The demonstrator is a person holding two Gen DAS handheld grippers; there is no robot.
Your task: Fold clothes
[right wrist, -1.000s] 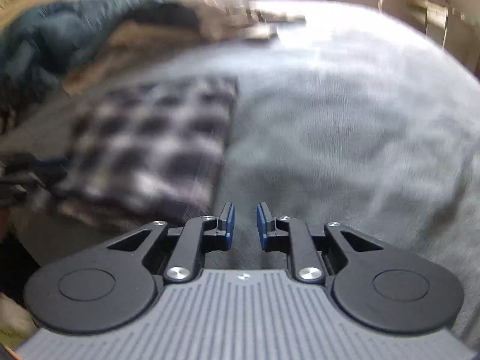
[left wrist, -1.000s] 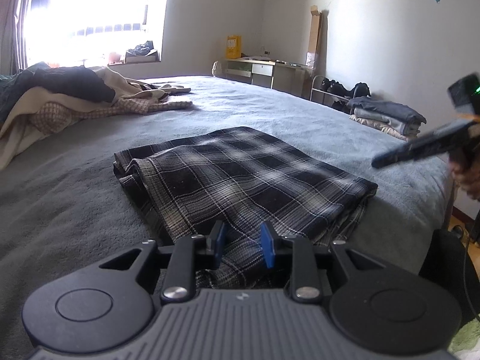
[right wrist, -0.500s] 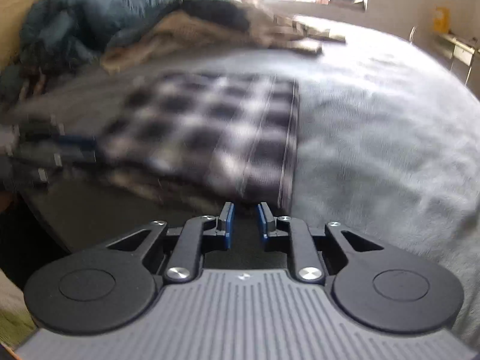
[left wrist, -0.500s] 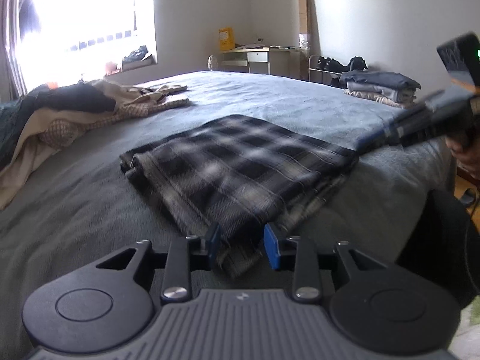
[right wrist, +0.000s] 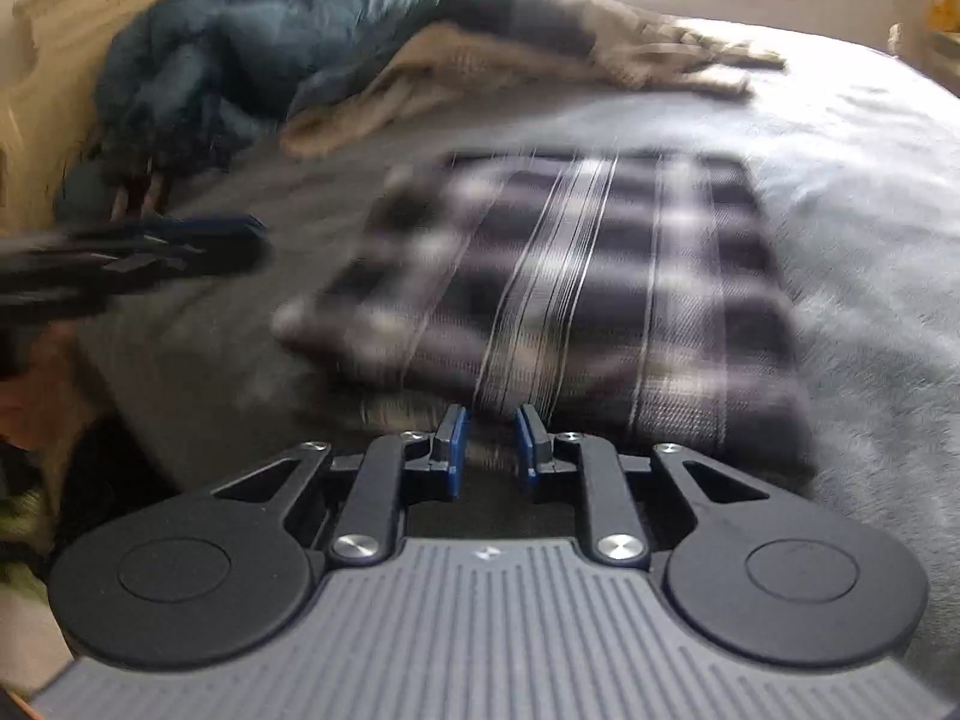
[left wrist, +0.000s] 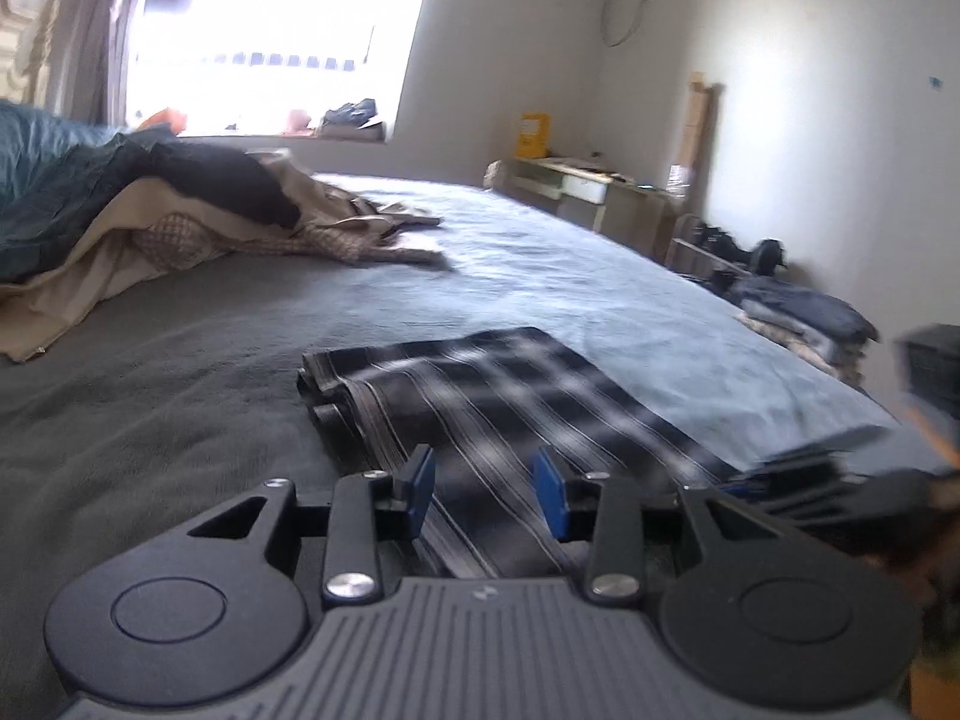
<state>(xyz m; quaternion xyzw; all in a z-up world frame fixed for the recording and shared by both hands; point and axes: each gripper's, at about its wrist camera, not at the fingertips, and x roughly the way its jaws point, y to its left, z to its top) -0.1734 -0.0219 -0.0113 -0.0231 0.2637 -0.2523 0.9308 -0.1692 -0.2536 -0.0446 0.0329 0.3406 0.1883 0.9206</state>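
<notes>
Two tongs at the near edge of the folded plaid shirt (left wrist: 516, 396), which lies flat on the grey bed (left wrist: 180, 360). Left tongs (left wrist: 487, 495) wide apart over the plaid; right tongs (right wrist: 489, 443) narrow, nothing gripped. Unfolded clothes heap (left wrist: 180, 222) lies well beyond.

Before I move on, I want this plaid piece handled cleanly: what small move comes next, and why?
Probably ease both forward to the near edge of the folded plaid garment and close on it. The left hand-held gripper is open with cloth showing between its fingers; the right hand-held gripper is open at that edge, gripping nothing.
</notes>
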